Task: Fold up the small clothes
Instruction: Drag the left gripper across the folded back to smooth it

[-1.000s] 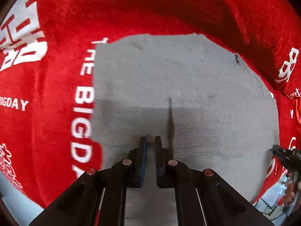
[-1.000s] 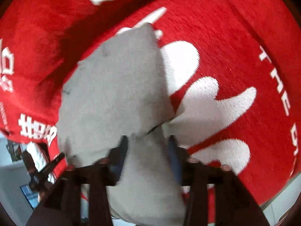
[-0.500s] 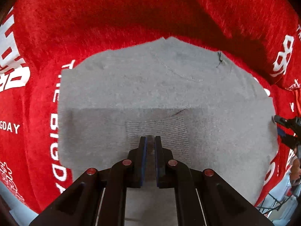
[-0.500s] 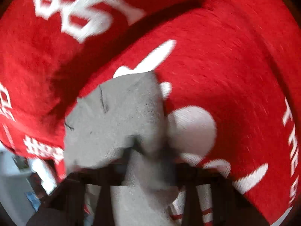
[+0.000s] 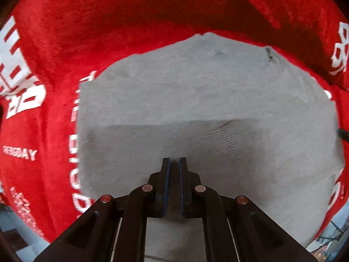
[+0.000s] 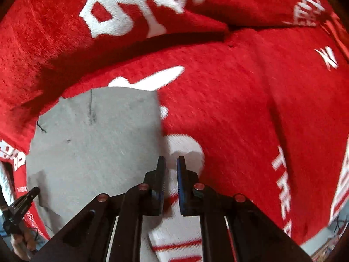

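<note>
I see the grey garment (image 5: 196, 100) lying folded flat on the red blanket (image 5: 152, 17), a fold edge running across its middle. My left gripper (image 5: 174, 160) sits over the garment's near half, clenched, a sliver of grey between its pads. My right gripper (image 6: 171, 160) is just beside the garment's right edge, over the blanket, clenched on nothing.
</note>
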